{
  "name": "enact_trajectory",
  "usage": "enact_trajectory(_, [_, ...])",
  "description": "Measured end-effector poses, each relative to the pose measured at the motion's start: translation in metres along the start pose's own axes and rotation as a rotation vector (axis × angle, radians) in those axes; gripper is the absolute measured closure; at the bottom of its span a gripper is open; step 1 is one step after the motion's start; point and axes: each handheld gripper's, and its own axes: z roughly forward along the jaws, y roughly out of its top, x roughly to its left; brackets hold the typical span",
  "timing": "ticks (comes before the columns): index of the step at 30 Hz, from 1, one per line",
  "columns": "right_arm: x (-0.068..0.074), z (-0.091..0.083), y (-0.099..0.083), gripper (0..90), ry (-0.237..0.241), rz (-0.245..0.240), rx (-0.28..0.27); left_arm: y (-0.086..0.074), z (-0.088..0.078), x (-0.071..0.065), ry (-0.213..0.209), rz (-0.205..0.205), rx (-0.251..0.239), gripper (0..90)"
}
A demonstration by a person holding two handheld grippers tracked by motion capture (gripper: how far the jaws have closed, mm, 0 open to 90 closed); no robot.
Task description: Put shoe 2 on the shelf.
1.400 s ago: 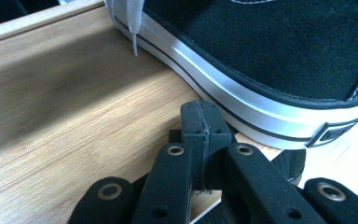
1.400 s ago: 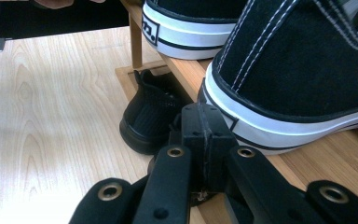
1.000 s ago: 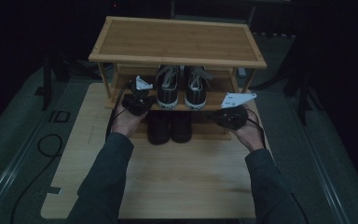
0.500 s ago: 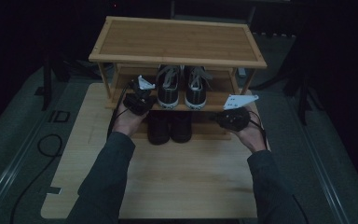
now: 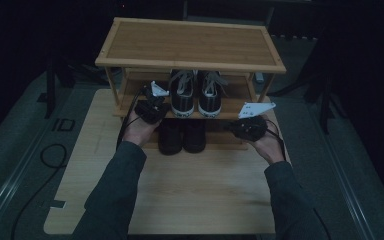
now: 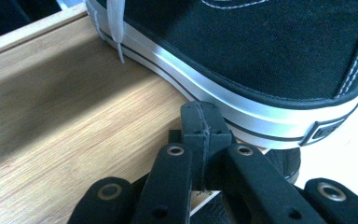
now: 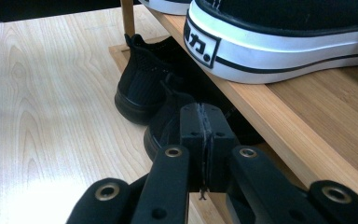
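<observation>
1. The place is probably a recording studio or lab, though the dim surroundings are hard to read.
2. A bamboo shoe rack (image 5: 190, 45) stands on a pale wooden board (image 5: 180, 200) laid on grey floor.
3. Black stand legs (image 5: 325, 95) and a loose cable (image 5: 45, 160) flank the board.
4. Darkness encloses everything beyond.

Black shoes (image 5: 182, 136) toes hidden under rack shelf (image 5: 230, 107); sneaker (image 6: 261, 56) cut off by frame edge.

High view looking down on shoe rack (image 5: 190, 47), both gripper views close, level, sharing its sneakers (image 5: 196, 97)
</observation>
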Motion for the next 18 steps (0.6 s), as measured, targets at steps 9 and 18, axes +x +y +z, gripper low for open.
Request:
enact_trajectory(9, [0.001,0.002,-0.005,88.8,0.004,0.005,0.010,0.003,0.001,-0.006,-0.010,0.017,-0.010,90.0])
enact_trajectory(18, [-0.001,0.001,-0.013,88.8,-0.001,0.019,0.017,0.002,-0.009,0.002,0.007,0.003,-0.028,90.0])
